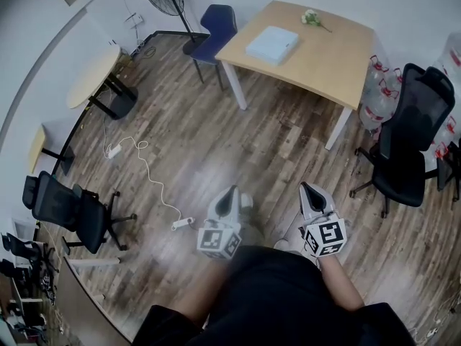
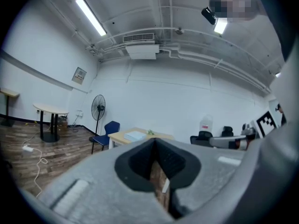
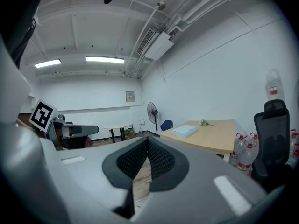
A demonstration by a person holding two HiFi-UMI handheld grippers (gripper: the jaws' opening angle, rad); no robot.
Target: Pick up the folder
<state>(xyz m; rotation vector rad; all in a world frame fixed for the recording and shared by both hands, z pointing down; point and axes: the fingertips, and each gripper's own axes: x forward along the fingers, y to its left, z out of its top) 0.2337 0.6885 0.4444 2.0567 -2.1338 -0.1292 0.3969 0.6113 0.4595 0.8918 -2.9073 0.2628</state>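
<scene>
Left gripper [image 1: 231,193] and right gripper [image 1: 307,190]: both pressed together, empty. Folder [image 1: 272,44] lies flat on the desk [image 1: 338,60], well apart from me. It is probably light, thin and slippery, so I take 1 edge.

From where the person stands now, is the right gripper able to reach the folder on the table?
Probably not yet. The folder lies on the wooden table, across the floor from the right gripper, whose jaws are shut. Nothing seems to block the way; stepping closer should do.

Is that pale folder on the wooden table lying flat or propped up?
Lying flat: the folder rests broad side down on the table, with nothing touching it.
</scene>
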